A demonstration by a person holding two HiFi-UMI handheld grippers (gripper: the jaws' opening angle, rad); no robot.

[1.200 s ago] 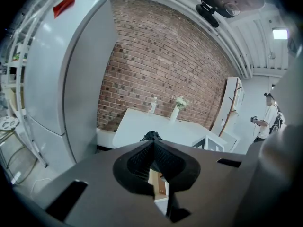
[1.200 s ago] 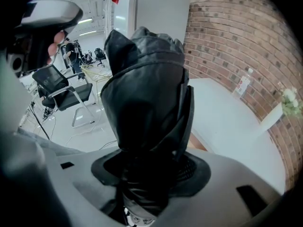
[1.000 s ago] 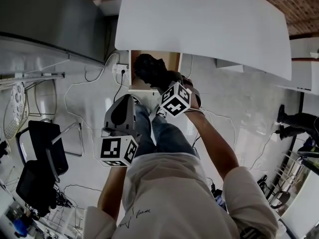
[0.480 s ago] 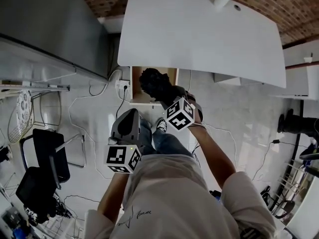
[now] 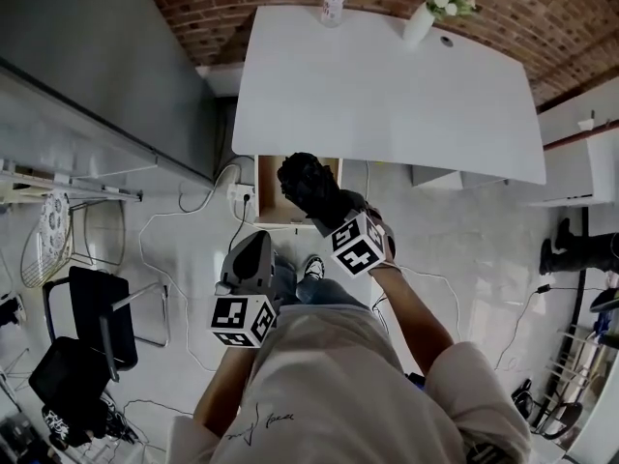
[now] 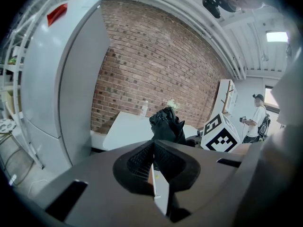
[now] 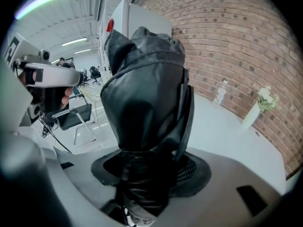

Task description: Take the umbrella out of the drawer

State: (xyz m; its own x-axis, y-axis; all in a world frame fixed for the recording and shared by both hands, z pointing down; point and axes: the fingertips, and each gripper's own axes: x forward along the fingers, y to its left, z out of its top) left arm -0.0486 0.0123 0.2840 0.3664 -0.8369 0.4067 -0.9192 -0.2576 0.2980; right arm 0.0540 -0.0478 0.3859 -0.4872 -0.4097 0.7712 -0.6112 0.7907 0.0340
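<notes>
Right tool (image 5: 332,217) higher than second ago, black folded umbrella (image 5: 308,184) risen with it, out of open drawer (image 5: 272,189) under white desk (image 5: 387,95). Right tool clenched round umbrella's lower end. Left tool (image 6: 153,167) pressed together, empty, beside right tool, apart from umbrella.

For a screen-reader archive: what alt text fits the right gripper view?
The right gripper is shut on a bunched black umbrella that fills the centre. Behind are a white table, a bottle, a flower vase and a brick wall.
</notes>
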